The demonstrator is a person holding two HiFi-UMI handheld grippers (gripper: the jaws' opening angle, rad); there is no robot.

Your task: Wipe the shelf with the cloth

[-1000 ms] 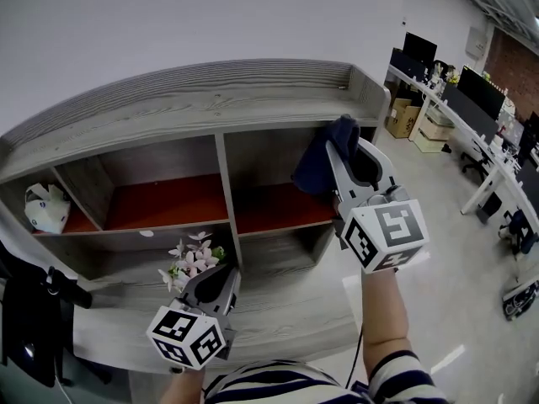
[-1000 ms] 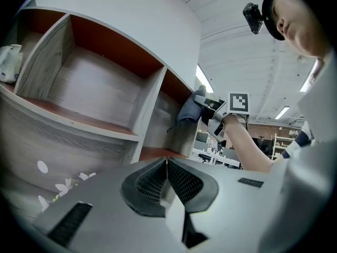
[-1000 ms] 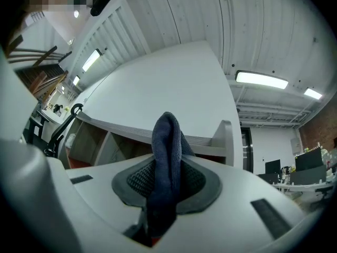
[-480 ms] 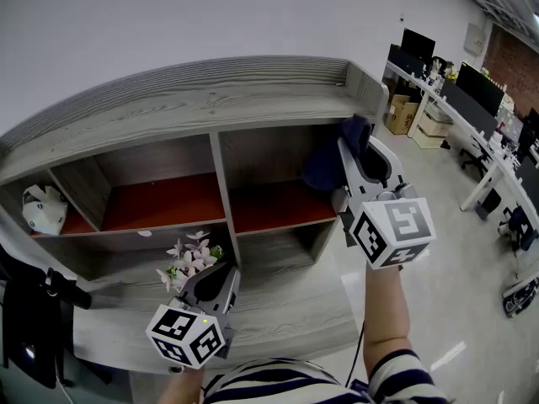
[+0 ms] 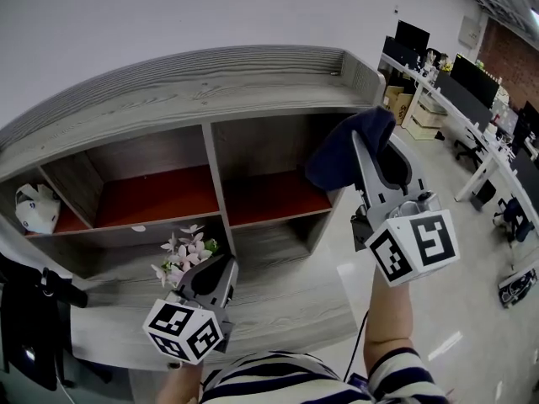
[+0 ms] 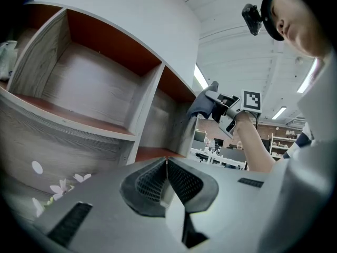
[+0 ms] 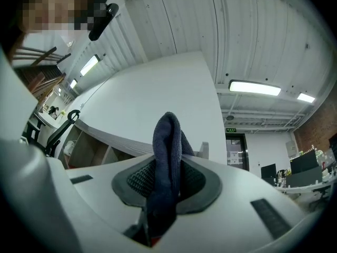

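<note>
From the head view, I see my right gripper [image 5: 360, 141] raised at the upper right corner of the long grey wood-grain shelf [image 5: 210, 99] with red-brown compartment floors. It carries a dark blue knitted cloth [image 5: 345, 154] that hangs in front of the shelf's right-hand compartment; whether it touches the shelf I cannot tell. My left gripper [image 5: 212, 274] sits low before the shelf's bottom ledge, just beside a small bunch of pale pink flowers [image 5: 184, 255]. In the left gripper view, its jaws are pressed together with nothing between them. In the right gripper view, the jaws are clamped on the cloth, which folds up past their tips.
</note>
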